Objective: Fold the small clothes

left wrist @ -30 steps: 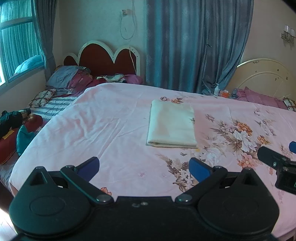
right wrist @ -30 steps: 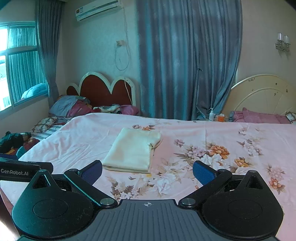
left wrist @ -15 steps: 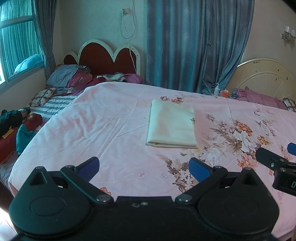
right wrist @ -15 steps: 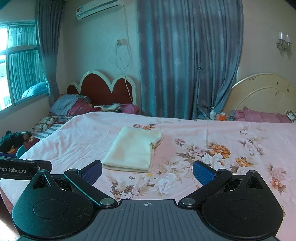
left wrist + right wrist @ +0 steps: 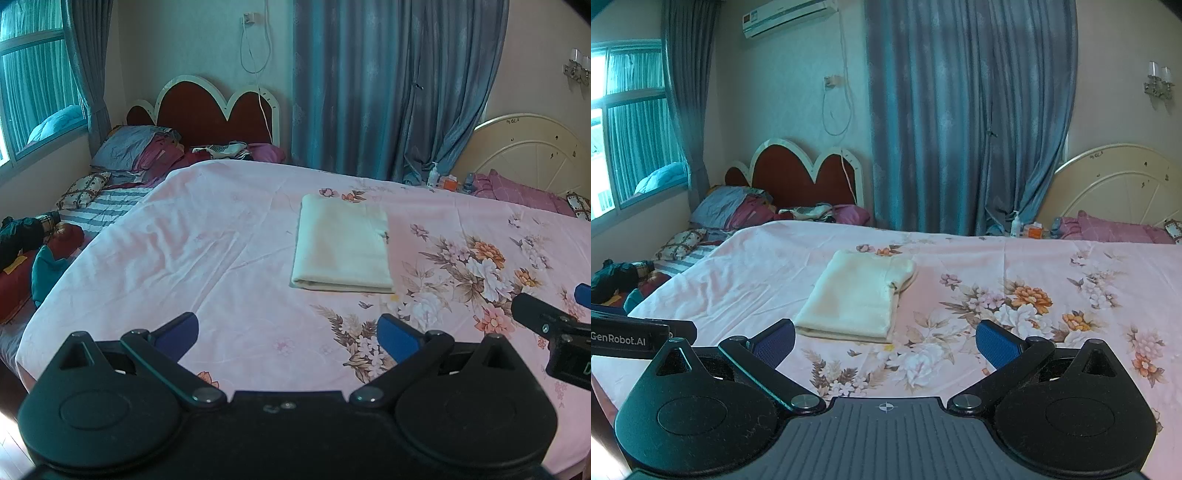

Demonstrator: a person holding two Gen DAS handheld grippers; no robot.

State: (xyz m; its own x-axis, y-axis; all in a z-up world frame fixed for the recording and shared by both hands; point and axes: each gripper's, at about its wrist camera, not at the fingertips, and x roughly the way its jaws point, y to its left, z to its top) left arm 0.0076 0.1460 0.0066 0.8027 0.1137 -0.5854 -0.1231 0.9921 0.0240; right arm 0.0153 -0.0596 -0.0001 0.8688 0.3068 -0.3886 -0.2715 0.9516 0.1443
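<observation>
A cream garment (image 5: 342, 245) lies folded into a flat rectangle on the pink floral bed sheet (image 5: 207, 258). It also shows in the right wrist view (image 5: 858, 297), with a sleeve edge tucked at its far right corner. My left gripper (image 5: 288, 334) is open and empty, held above the near edge of the bed, well short of the garment. My right gripper (image 5: 885, 341) is open and empty, also held back from the garment, just short of its near edge. The right gripper's body shows at the right edge of the left wrist view (image 5: 554, 328).
A second bed with pillows and loose clothes (image 5: 136, 155) stands at the far left, with a red headboard (image 5: 207, 110). A cream headboard (image 5: 532, 151) and pink bedding are at the far right. Bottles (image 5: 434, 175) sit by the blue curtain (image 5: 388, 85). Dark clothes (image 5: 26, 236) lie at left.
Both grippers have drifted slightly; the view has shifted a little. The garment lies as before and both grippers stay open.
</observation>
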